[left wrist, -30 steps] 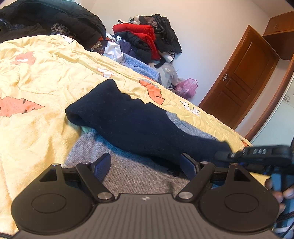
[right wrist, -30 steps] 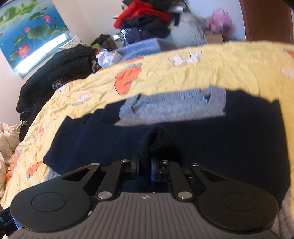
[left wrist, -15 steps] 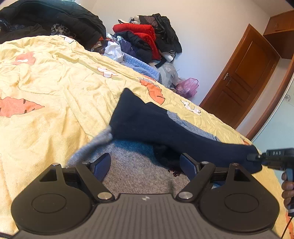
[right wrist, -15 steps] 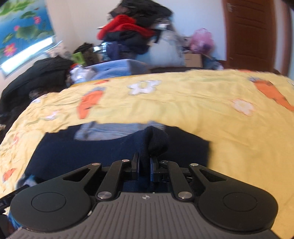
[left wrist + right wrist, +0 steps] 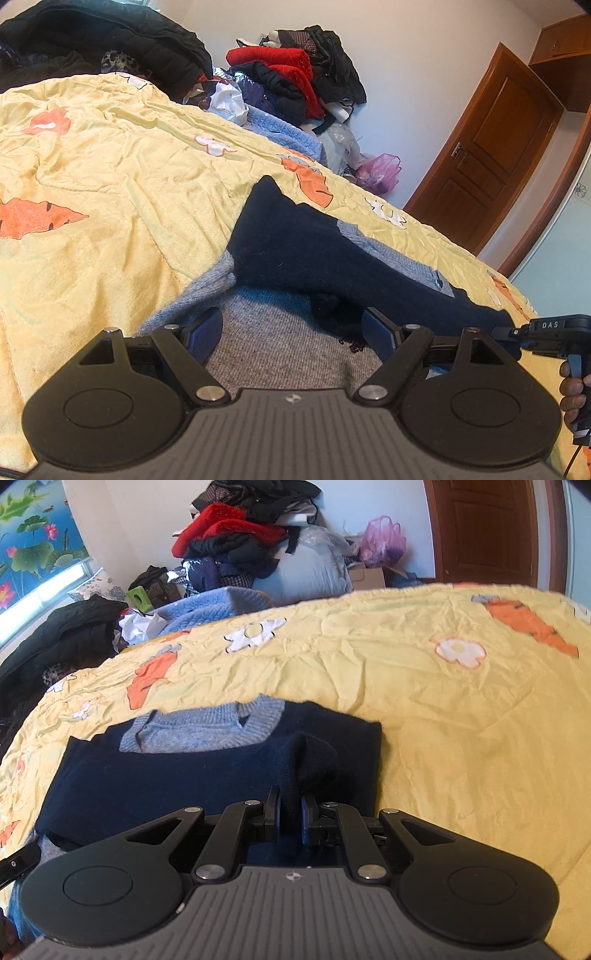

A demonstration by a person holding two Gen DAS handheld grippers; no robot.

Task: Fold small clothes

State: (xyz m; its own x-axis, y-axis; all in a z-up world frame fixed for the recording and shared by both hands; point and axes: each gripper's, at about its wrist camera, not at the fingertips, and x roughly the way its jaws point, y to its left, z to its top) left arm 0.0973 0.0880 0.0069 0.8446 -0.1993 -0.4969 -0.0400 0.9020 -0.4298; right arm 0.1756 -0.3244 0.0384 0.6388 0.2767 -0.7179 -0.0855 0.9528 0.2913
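While pinched, sweater (image 5: 177, 775) further folded.

Left gripper (image 5: 291, 328) is hovering low with its jaws spread wide, gripping nothing. Right gripper (image 5: 290, 812) is pinching its jaws tight on fabric, a hand (image 5: 574, 391) wrapping its handle.
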